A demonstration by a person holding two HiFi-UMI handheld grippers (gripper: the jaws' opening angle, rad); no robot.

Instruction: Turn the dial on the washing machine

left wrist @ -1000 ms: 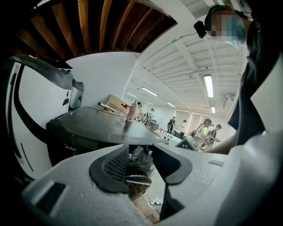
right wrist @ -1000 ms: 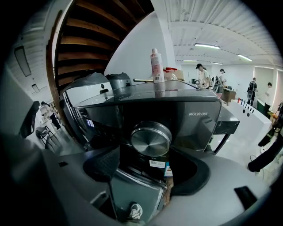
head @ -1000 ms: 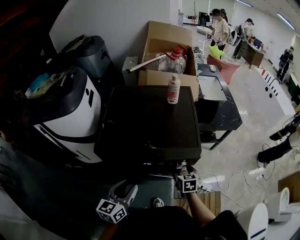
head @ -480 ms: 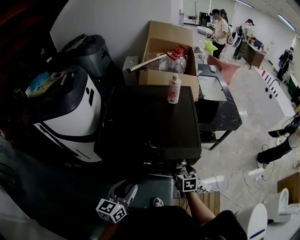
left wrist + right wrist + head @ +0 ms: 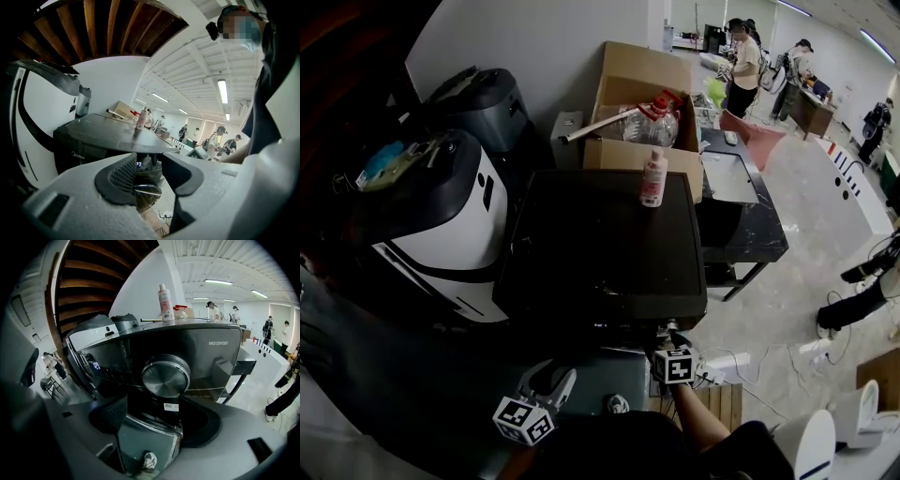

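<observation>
The black washing machine [image 5: 600, 244] fills the middle of the head view. Its round silver dial [image 5: 165, 376] sits on the front panel, straight ahead in the right gripper view. My right gripper [image 5: 157, 416] is open just short of the dial, its jaws standing below and to either side of it, with nothing between them. In the head view the right gripper [image 5: 670, 352] is close against the machine's front edge. My left gripper [image 5: 547, 382] hangs lower and to the left, away from the panel; in its own view the left gripper [image 5: 150, 176] is open and empty.
A pink-and-white bottle [image 5: 654, 178] stands on the machine's lid near the back. Behind it is an open cardboard box [image 5: 642, 94] with plastic jugs. A white-and-black appliance [image 5: 441, 234] crowds the left side. A black table [image 5: 741, 216] stands to the right. People stand far back.
The head view has shifted slightly. Both grippers stay where they were, and the right one remains open in front of the panel.
</observation>
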